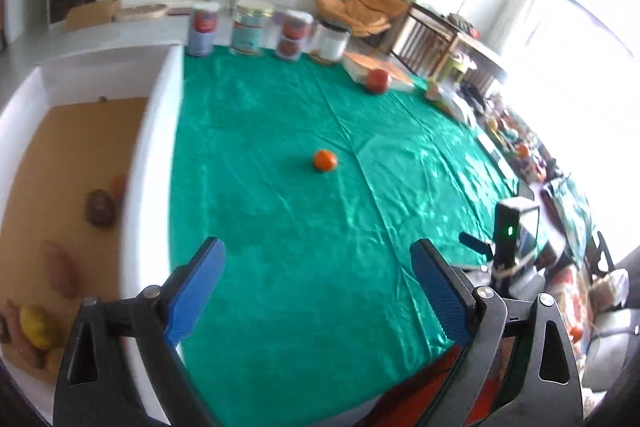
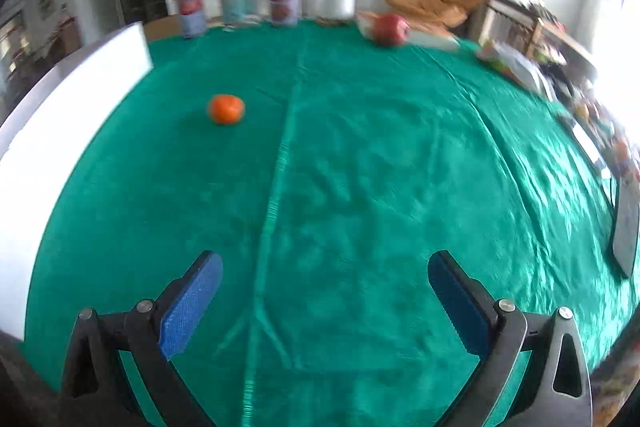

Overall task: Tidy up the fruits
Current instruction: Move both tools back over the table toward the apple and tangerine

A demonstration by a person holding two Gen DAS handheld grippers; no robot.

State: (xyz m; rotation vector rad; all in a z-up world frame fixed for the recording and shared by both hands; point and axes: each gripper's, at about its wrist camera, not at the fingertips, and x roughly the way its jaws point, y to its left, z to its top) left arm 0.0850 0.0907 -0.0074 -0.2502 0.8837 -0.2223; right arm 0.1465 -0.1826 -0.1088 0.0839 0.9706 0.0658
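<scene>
Both the left tongs [image 1: 318, 287] and the right tongs [image 2: 324, 301] stand wide apart with nothing between them. An orange [image 1: 325, 160] lies alone on the green table [image 1: 280, 267], well beyond both. Other fruits [image 1: 100, 207] sit in the white box [image 1: 148, 163] at the table's left.

Right gripper [image 2: 325, 301] spread wide, empty, above green cloth [image 2: 360, 167]; orange [image 2: 226, 109] far-left.
</scene>
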